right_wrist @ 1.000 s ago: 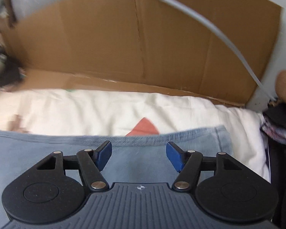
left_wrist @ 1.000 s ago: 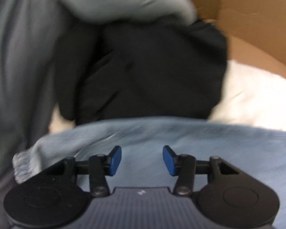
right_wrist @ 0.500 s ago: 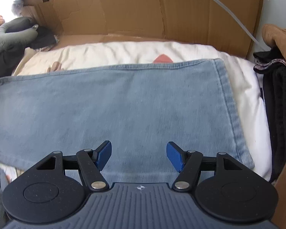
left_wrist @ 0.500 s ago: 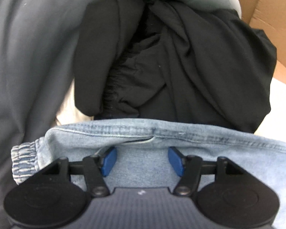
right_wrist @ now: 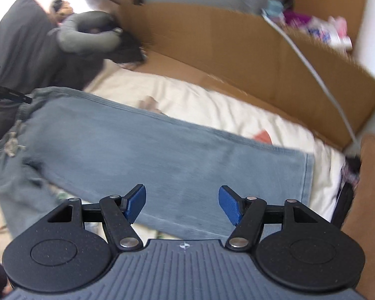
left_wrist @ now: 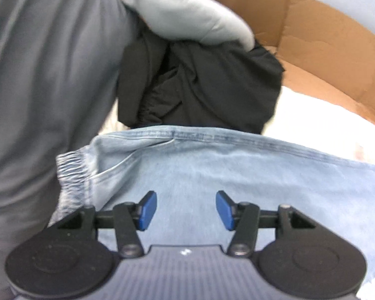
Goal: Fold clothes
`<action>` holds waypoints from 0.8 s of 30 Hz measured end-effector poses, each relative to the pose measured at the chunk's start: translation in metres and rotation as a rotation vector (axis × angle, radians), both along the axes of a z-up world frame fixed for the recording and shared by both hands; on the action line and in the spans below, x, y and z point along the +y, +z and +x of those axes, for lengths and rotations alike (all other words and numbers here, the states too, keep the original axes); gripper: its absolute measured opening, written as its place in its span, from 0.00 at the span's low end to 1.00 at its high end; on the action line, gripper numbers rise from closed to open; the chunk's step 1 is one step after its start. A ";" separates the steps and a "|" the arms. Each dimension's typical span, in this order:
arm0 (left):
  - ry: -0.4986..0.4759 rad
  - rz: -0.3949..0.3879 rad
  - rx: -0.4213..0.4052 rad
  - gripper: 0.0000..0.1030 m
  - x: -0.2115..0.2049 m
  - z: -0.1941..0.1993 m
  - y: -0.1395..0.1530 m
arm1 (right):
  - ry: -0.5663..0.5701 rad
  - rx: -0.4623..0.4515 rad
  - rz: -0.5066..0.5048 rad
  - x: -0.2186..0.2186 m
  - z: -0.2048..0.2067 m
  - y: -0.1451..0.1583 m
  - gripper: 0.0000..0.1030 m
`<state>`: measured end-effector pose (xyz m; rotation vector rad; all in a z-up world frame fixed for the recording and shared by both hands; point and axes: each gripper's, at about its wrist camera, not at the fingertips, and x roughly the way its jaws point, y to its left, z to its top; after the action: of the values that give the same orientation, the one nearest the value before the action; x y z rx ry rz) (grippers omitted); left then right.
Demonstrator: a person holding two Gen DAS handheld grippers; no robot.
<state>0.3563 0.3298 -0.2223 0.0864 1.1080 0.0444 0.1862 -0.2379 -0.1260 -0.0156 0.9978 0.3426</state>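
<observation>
Jeans (right_wrist: pixel 177 155) lie flat across the white bedding (right_wrist: pixel 225 110), waistband w/ elastic by the left gripper (left_wrist: pixel 186 210). Its jaws are closing, nothing btwn them. Right gripper (right_wrist: pixel 182 203) is wide apart, empty. Denim's prob heavy, limp; best pinched at hem and waistband.

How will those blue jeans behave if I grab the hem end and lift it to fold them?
The jeans lie flat and limp on the white bedding, so they will probably drape and sag rather than hold shape. Denim looks thick, likely heavy for cloth, so the leg may drag. The stitched hem seems firm enough to pinch without slipping.
</observation>
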 end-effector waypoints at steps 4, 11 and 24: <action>0.027 -0.033 -0.017 0.54 0.020 -0.020 0.022 | 0.015 -0.037 0.008 0.009 -0.018 0.062 0.69; 0.104 -0.119 -0.125 0.54 0.040 -0.096 0.118 | 0.006 -0.069 -0.002 0.033 -0.051 0.142 0.74; 0.129 -0.155 -0.115 0.71 0.060 -0.195 0.215 | -0.135 -0.176 -0.002 0.090 -0.140 0.200 0.86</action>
<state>0.1610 0.3900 -0.0072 -0.1253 0.9971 0.0783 0.0464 -0.1475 0.0742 0.0192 0.8204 0.2122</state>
